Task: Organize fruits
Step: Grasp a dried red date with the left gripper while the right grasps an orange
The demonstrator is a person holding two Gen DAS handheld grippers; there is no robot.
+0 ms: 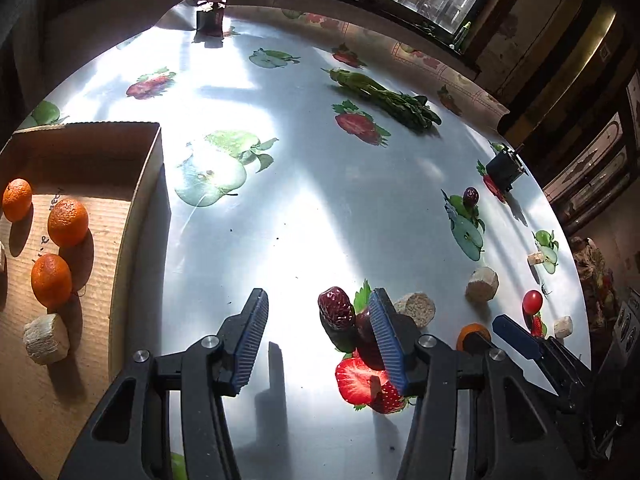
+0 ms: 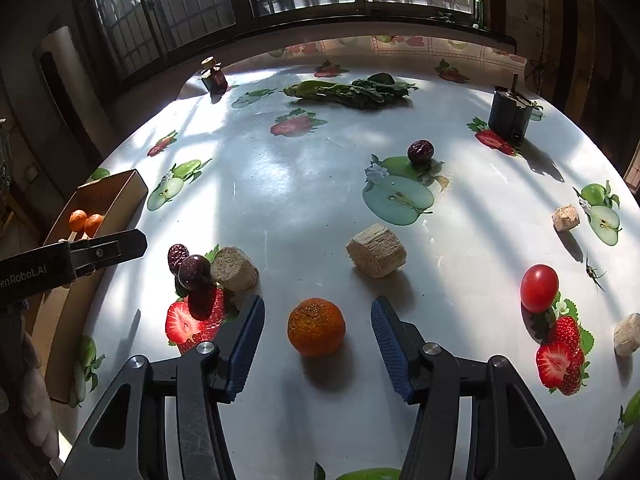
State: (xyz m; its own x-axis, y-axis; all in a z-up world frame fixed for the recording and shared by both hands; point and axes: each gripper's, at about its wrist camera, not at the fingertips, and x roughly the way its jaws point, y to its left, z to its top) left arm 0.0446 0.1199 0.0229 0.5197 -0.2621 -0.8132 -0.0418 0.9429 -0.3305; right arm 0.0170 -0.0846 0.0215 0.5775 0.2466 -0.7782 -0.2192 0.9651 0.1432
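My left gripper (image 1: 318,320) stands open over the table. A wrinkled red date (image 1: 336,308) lies just inside its right finger, and a dark round fruit (image 1: 366,338) sits partly behind that finger; no pad presses on either. My right gripper (image 2: 318,308) is open around a loose orange (image 2: 316,326), with a gap on each side. The cardboard box (image 1: 148,168) at the left holds three oranges (image 1: 68,222) and a beige block (image 1: 46,338). Further off lie a cherry tomato (image 2: 539,288) and another date (image 2: 420,152).
Beige blocks (image 2: 376,250) are scattered over the table; one block (image 2: 234,268) touches the dates. Leafy greens (image 2: 352,90), a dark jar (image 2: 216,78) and a black container (image 2: 510,116) stand at the back. The strawberries and apples are prints on the cloth. My left gripper (image 2: 104,250) reaches in from the left.
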